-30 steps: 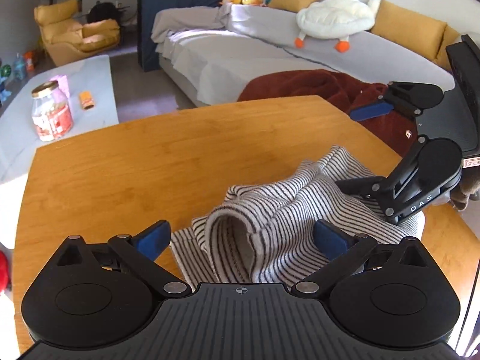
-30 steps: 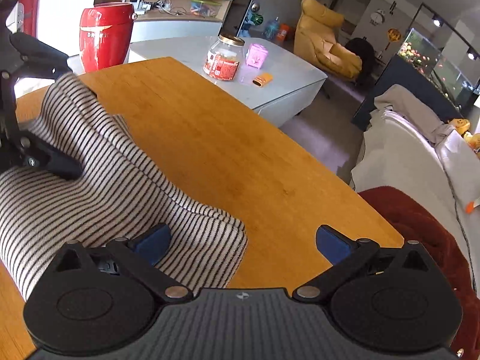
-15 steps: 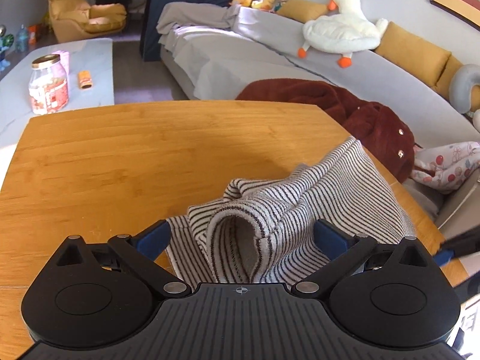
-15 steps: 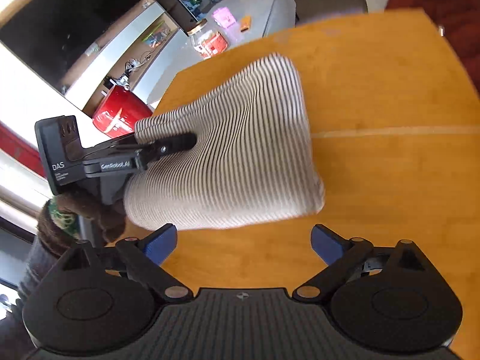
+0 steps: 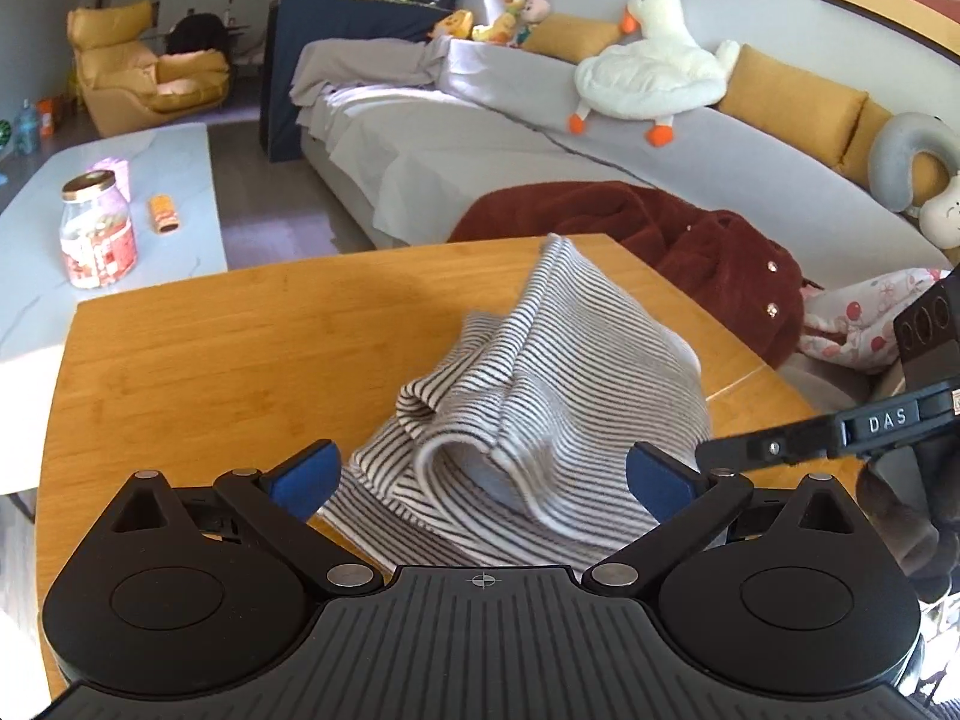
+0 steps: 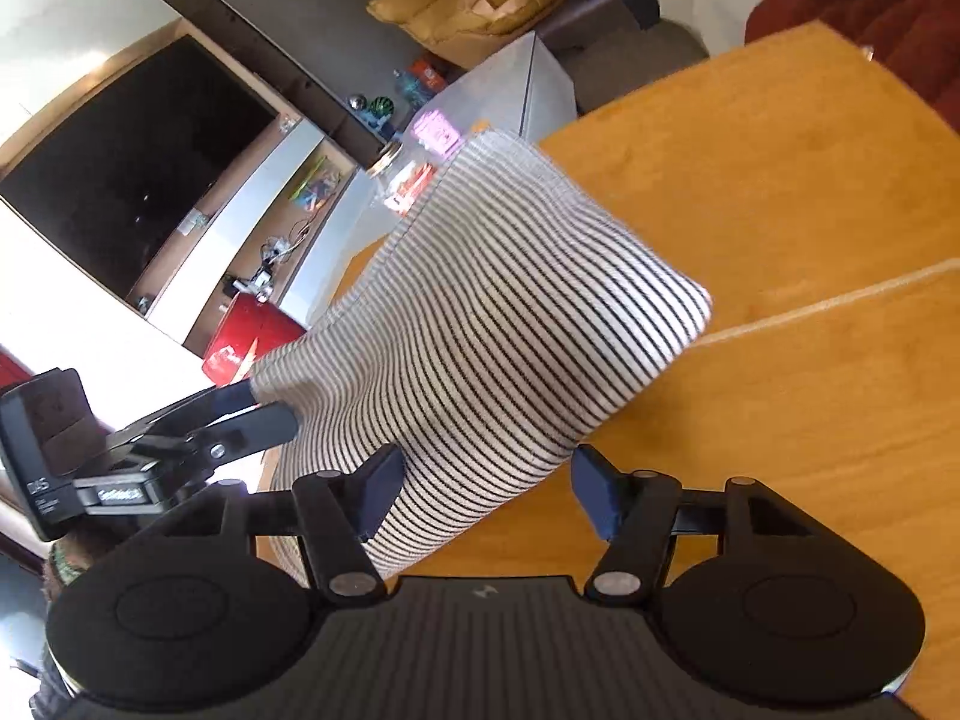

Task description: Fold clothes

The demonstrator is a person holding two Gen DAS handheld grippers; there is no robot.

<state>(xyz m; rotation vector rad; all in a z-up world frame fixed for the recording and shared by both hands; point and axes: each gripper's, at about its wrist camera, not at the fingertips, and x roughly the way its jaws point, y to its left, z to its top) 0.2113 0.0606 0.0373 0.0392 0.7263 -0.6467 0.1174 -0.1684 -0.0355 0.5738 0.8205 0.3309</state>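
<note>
A grey-and-black striped garment (image 5: 570, 372) lies bunched on the wooden table (image 5: 210, 360), its far part raised in a peak. My left gripper (image 5: 480, 480) stands open, its blue pads wide apart on either side of the near folds. From the right wrist view the left gripper (image 6: 264, 414) meets the garment's (image 6: 510, 312) left corner edge-on. My right gripper (image 6: 489, 489) is closing around the garment's near edge. Its left pad lies against the cloth and its right pad is still apart from it. In the left wrist view the right gripper (image 5: 720, 450) reaches in from the right.
A red-brown blanket (image 5: 690, 240) hangs off the grey sofa (image 5: 540, 138) just past the table's far edge. A jar (image 5: 96, 228) stands on the white coffee table (image 5: 168, 168) to the left. A red canister (image 6: 252, 330) stands beyond the table (image 6: 780, 210).
My right gripper rolled, came in toward the garment and narrowed its jaws around the near edge. The cloth's far part rose into a peak. My left gripper kept its wide jaws.
</note>
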